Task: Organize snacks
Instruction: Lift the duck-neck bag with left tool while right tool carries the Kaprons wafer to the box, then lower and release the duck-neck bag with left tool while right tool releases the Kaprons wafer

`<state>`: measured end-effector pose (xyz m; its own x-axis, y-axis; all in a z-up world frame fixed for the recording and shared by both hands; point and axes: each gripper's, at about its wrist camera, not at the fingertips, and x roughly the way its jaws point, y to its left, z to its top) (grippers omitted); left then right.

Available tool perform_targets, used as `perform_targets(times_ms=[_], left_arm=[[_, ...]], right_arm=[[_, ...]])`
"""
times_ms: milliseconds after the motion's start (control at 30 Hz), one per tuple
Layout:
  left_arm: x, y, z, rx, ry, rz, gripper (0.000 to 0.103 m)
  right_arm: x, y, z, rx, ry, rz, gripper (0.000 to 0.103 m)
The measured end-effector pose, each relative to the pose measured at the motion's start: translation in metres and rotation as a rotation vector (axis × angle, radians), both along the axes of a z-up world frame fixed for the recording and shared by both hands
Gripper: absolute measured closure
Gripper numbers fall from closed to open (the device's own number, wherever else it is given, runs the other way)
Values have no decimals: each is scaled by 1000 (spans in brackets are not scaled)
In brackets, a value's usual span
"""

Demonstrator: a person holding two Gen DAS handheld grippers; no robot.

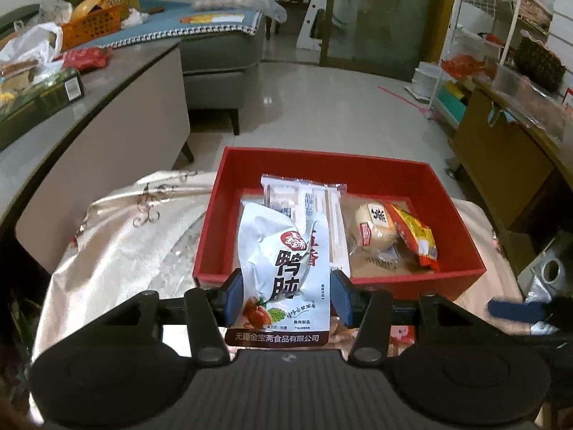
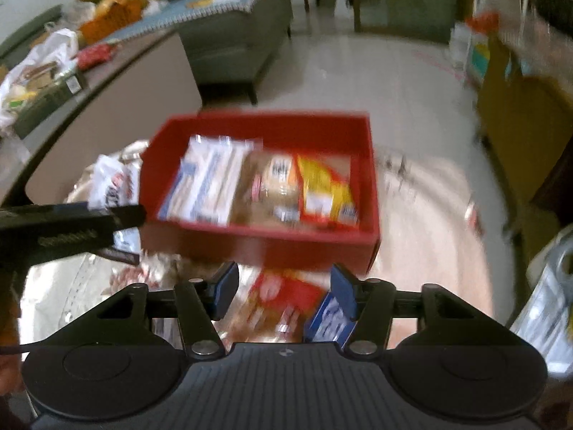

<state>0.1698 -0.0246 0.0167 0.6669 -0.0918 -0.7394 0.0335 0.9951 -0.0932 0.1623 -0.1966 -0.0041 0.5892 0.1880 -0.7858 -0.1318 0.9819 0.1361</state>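
Note:
My left gripper is shut on a white duck-snack packet, held upright just in front of the near wall of the red box. Inside the box lie a white striped packet, a wrapped round bun and a red-and-yellow packet. The right wrist view is blurred. My right gripper hangs open over loose snacks on the cloth in front of the red box: a red packet below the gap and a blue-and-white packet by the right pad.
The box sits on a table covered with a cream cloth. A long grey counter with bags and boxes runs along the left. A sofa stands behind, and a wooden cabinet and wire shelves at the right.

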Motion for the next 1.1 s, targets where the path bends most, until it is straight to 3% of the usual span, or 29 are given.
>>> perform_targets(times_ms=[100, 200, 333, 500, 600, 667, 733, 1100], left_arm=[[-4, 13, 5, -31, 2, 14, 59], [-8, 31, 8, -39, -8, 38, 59], [-9, 53, 8, -63, 4, 78, 59], [-8, 71, 2, -74, 16, 93, 59], [-6, 76, -1, -73, 27, 98, 59], [-4, 78, -2, -82, 33, 97, 59], [-3, 78, -2, -88, 34, 93, 59], [-4, 66, 3, -100, 21, 68, 59]], right_arm=[[2, 14, -19, 47, 79, 36, 35], [3, 45, -32, 17, 106, 102, 29], [13, 85, -45, 49, 145, 156, 25], [21, 128, -62, -16, 170, 228, 21], [21, 144, -74, -102, 163, 265, 26], [21, 144, -74, -131, 151, 270, 38], [19, 144, -70, -153, 141, 284, 38], [15, 86, -23, -8, 52, 186, 38]])
